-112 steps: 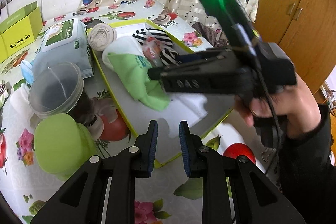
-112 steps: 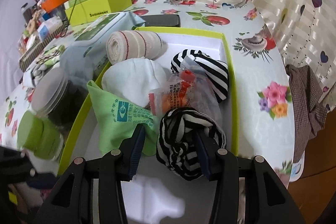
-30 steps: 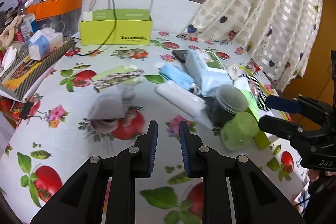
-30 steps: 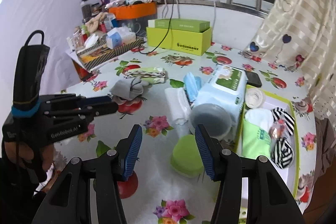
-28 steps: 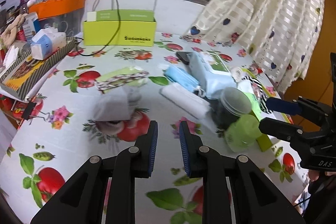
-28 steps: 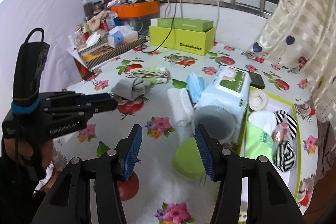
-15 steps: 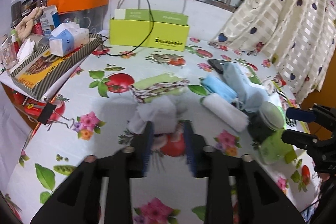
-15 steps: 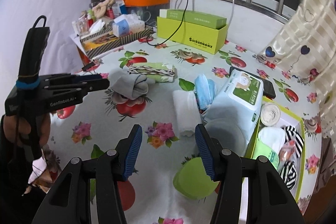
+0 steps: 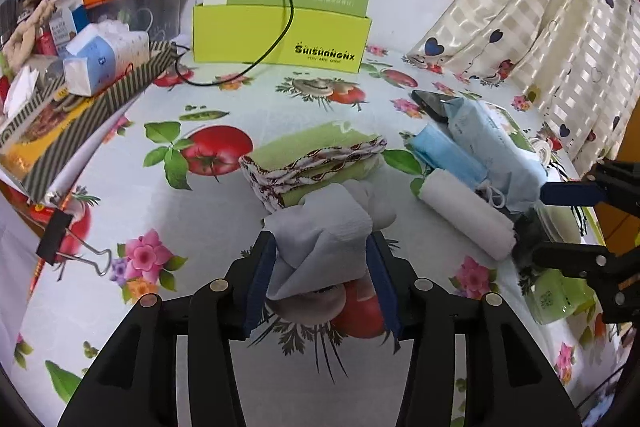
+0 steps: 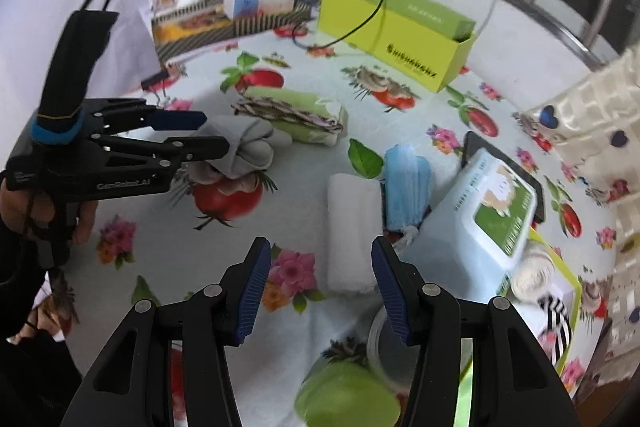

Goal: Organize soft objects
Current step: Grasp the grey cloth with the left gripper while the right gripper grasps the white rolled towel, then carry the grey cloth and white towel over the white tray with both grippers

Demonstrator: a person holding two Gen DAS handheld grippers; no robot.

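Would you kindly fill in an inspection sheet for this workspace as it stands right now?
Surface: table under a fruit-and-flower printed cloth.
Job's things: grey cloth bundle between the left tool's fingers; white rolled towel; blue masks; folded green cloth; yellow-rimmed tray holding striped socks.
Clutter: wipes pack, phone, binder clip, green lid, lime box.
Grippers: left tool opening around the bundle; right tool open, nothing between its fingers.
Cables: black cable draped over the lime box.
Surroundings: heart-print curtain, barred window.
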